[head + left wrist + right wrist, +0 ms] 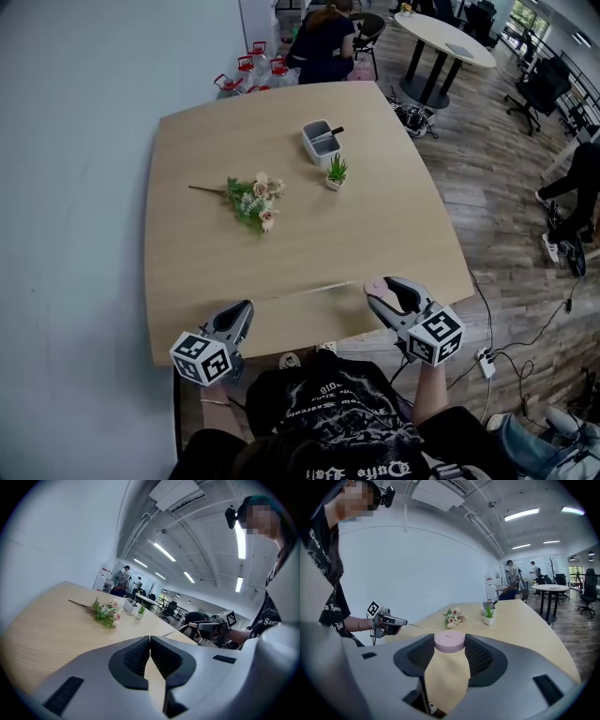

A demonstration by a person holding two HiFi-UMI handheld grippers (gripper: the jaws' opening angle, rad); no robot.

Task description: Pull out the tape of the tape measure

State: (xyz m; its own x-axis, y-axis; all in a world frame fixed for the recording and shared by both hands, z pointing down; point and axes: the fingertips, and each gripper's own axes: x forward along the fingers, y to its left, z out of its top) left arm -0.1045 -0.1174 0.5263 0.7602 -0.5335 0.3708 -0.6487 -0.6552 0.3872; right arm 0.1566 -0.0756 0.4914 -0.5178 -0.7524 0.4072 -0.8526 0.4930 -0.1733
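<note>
The right gripper (380, 289) clamps the round pink tape measure (450, 641) above the table's (375, 216) near edge. The left gripper (246, 307) pinches the thin tape (314, 292) stretched between them. The tape looks light, limp and slippery, so it is probably best held at its tip.

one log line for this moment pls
left gripper: shut on end of tape | right gripper: shut on pink tape measure | tape: stretched between grippers along table near edge
</note>
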